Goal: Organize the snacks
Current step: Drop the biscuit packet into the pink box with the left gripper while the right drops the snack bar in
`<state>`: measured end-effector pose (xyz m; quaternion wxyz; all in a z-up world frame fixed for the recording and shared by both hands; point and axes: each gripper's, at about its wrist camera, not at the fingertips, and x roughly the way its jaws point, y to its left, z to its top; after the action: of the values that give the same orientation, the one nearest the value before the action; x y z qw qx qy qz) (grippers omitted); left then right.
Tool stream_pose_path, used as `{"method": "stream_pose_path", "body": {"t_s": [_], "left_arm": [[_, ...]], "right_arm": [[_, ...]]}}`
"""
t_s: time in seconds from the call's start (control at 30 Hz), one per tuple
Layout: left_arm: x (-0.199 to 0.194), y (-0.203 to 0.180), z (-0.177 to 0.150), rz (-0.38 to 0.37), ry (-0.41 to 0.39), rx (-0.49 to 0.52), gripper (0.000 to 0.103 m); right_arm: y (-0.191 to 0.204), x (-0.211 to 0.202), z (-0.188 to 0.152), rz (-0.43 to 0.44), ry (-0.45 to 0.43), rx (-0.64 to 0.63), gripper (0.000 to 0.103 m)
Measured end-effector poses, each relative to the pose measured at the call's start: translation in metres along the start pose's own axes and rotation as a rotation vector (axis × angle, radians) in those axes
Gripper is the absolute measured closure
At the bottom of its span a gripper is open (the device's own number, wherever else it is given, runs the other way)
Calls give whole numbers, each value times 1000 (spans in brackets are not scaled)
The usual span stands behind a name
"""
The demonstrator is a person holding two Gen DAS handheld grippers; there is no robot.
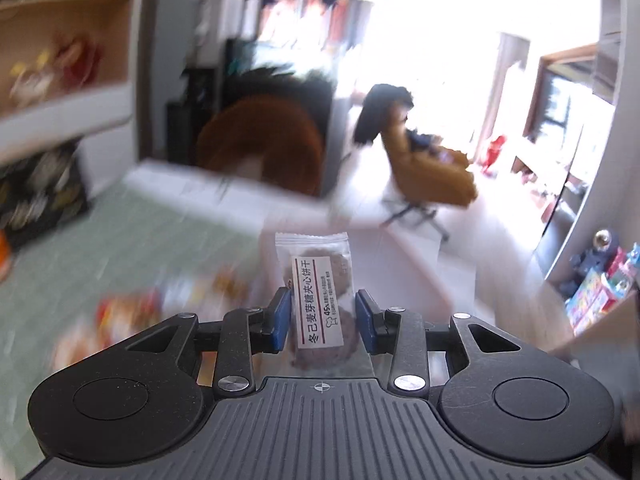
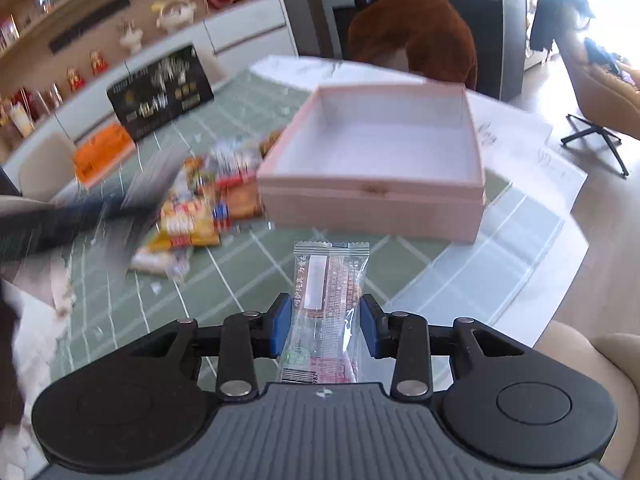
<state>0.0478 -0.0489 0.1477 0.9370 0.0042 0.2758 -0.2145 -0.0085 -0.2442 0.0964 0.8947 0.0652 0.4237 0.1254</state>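
Note:
My left gripper (image 1: 322, 320) is shut on a clear biscuit packet (image 1: 318, 288) with a white label, held upright above the table; the view around it is blurred. My right gripper (image 2: 325, 326) is shut on a clear snack packet (image 2: 326, 304) with red print, held above the green mat. An open pink box (image 2: 384, 196) with an empty white inside stands just beyond it. A heap of colourful snack packets (image 2: 200, 204) lies left of the box, and shows blurred in the left wrist view (image 1: 132, 312).
A green checked mat (image 2: 248, 264) covers the round table. A black box (image 2: 160, 92) and an orange box (image 2: 104, 152) stand at the back left. A blurred dark shape (image 2: 80, 216) crosses the left. A brown chair (image 2: 416, 40) stands behind the table.

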Motion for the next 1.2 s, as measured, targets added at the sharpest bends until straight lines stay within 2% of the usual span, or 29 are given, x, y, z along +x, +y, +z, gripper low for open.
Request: {"method": "stream_pose_path", "body": {"t_s": [0.07,0.17,0.27,0.33,0.4,0.47,0.53,0.6,0.63,0.73,0.83,0.93,1.0,1.1,1.2], "left_arm": [[50,0,26,-23,64,-12,63],[119,6,33,-59,168,-100,62],[167,17,22,-90,181,-192,65],[174,30,14,-108,171,-272,65],[161,44,12,-136,162,-356,65],[135,60,8,-140,130,-396,65],[105,76,1,-85,87,-388,65],[76,99,-9,0,67,-391,65],[65,111,-18,36,69,-401,65],[39,140,-41,129,98,-435,65],[12,168,-59,222,103,-455,65],[-8,198,-72,318,127,-526,65],[-17,209,-82,357,166,-569,65],[-22,210,-99,336,221,-596,65],[-32,193,-119,268,253,-677,66]], "right_arm": [[0,-6,7,-8,-27,2,66],[1,-6,18,-38,-45,8,67],[-1,-2,27,-67,-36,38,67],[-6,1,35,-90,-22,59,67],[-11,1,41,-121,-21,70,67],[-16,-2,50,-134,-36,68,67],[-20,0,67,-130,-60,63,67],[-24,9,93,-124,-84,59,65],[-26,17,109,-114,-95,59,62],[-36,43,153,-127,-99,95,60],[-35,63,172,-152,-89,85,60],[-21,76,164,-93,-61,73,58],[-5,85,151,-62,-30,47,57],[30,98,125,-30,6,-42,57],[66,105,106,43,41,-120,53]]}}
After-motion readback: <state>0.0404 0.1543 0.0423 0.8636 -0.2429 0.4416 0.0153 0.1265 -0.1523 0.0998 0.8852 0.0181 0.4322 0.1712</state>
